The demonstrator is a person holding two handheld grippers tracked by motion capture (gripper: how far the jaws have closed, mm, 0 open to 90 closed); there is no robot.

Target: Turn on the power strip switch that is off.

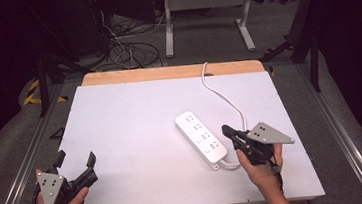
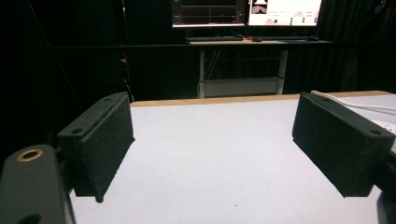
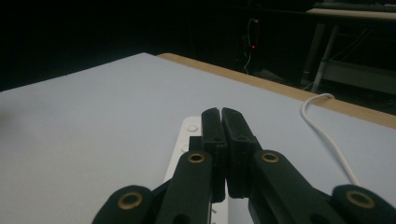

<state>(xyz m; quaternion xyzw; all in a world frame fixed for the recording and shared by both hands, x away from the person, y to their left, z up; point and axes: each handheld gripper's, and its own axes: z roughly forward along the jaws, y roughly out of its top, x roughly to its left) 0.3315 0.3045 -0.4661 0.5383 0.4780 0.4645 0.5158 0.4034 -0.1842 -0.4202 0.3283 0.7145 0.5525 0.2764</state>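
My left gripper (image 2: 210, 154) has its two black foam pads (image 2: 100, 147) spread wide, with nothing but bare white table (image 2: 219, 158) between them. At the far edge I see the table's wooden strip (image 2: 210, 100). A white cable (image 2: 355, 103) runs in at the far right, just above the right pad. Beyond the table, in the dark, two lit monitors (image 2: 247, 11) stand on a desk (image 2: 243, 43).

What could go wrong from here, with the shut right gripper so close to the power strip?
The right gripper, jaws shut and empty, sits at the near end of the power strip; a sideways nudge might skid the strip across the white board. Its white cable loops beside that hand and may snag.
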